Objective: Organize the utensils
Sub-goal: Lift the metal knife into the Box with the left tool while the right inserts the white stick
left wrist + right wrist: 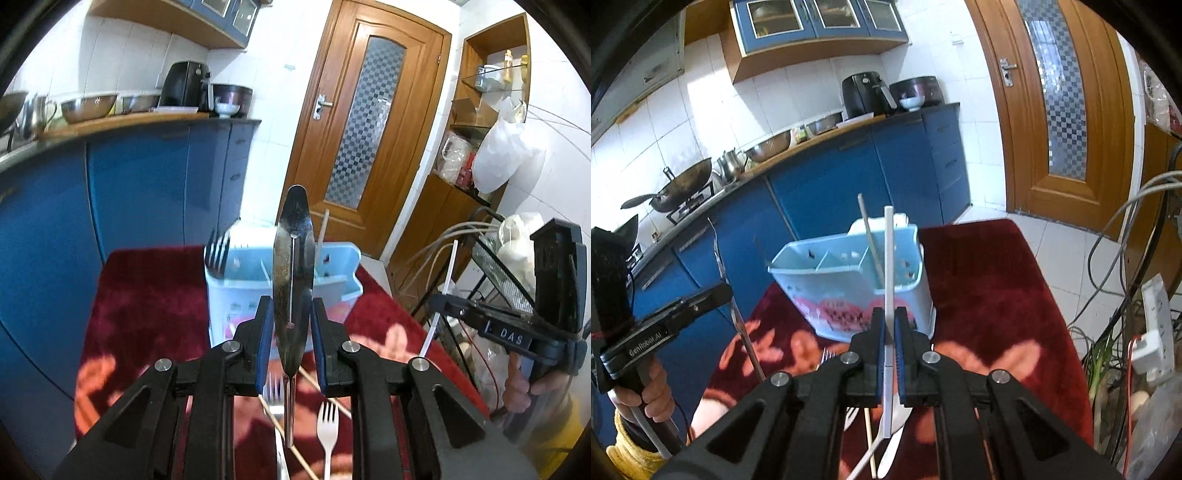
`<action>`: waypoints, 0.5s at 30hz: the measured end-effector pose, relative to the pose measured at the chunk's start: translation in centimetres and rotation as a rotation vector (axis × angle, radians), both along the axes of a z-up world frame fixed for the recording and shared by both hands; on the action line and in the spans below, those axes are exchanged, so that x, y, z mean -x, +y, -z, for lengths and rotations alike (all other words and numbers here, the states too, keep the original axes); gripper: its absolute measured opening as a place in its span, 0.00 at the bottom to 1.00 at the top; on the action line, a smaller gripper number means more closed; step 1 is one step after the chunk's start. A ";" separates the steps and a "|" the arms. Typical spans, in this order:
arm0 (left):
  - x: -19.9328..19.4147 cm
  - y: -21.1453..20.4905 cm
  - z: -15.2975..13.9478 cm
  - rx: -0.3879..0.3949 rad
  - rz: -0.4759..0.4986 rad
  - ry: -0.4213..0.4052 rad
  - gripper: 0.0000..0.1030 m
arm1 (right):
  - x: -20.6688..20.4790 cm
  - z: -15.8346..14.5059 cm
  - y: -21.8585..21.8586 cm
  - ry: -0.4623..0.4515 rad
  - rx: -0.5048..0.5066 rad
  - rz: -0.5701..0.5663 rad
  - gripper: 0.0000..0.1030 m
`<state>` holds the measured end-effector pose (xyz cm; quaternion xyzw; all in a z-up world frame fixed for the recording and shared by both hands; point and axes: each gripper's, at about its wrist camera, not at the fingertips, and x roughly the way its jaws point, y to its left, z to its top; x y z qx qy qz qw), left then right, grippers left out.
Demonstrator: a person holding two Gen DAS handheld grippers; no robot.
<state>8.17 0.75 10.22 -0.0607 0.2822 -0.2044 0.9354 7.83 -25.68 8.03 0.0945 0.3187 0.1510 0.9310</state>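
Jaws of the left gripper (292, 325) are pinching a metal spoon (293, 266) upright by its bowl, handle hanging down, while the right gripper (889, 332) is clamping a white chopstick (888, 258) that is standing near vertical. Both are hovering above the red cloth (990, 295) on the table, just before the pale blue utensil caddy (827, 291), which is holding a wooden chopstick (870, 240); white plastic forks (328, 432) are lying below
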 end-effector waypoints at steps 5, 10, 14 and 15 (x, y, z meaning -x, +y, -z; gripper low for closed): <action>-2.2 -0.5 -2.4 0.007 -0.022 -0.041 0.19 | -1.5 -1.0 0.0 -0.030 -0.004 0.014 0.06; -4.2 -0.8 -4.8 0.015 -0.041 -0.094 0.19 | -3.4 -2.5 0.5 -0.080 0.027 0.032 0.06; -5.9 -0.9 -6.5 -0.001 -0.072 -0.154 0.19 | -4.9 -3.7 1.1 -0.122 0.051 0.048 0.06; -6.4 -0.9 -6.8 -0.003 -0.081 -0.166 0.19 | -5.3 -3.9 1.2 -0.128 0.051 0.052 0.06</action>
